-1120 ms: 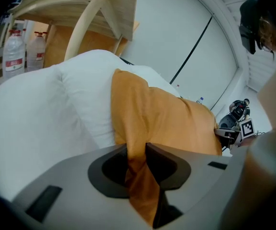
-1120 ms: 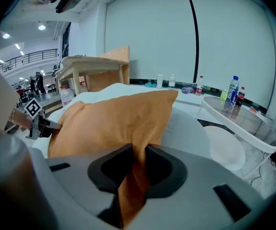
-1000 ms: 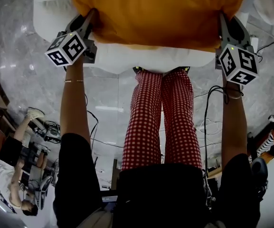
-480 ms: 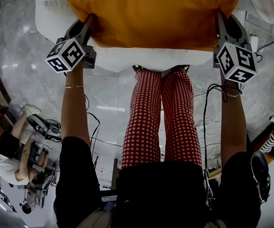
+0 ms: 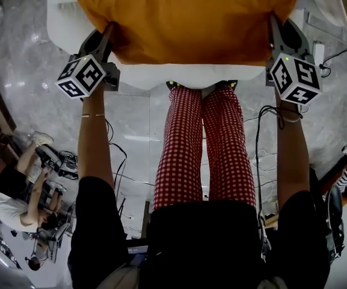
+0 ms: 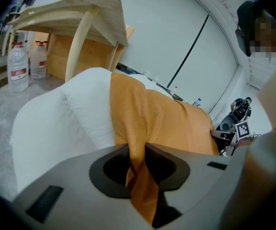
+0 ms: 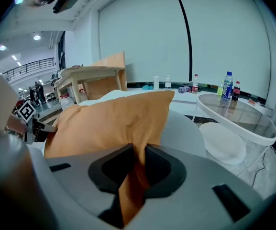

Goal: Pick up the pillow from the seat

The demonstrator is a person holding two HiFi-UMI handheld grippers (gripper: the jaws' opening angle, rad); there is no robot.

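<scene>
Two claws pinch folds of the orange pillow (image 5: 185,17), left claw (image 5: 109,30) at 10 o'clock, right claw (image 5: 273,24) at 2 o'clock, over the white seat (image 5: 179,76) at 12 o'clock. The lift looks begun; next, both ends likely need raising evenly, clear of the seat.

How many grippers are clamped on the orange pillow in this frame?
2. The left gripper pinches the orange pillow at its left corner, right gripper at its right corner. Nothing hidden.
</scene>
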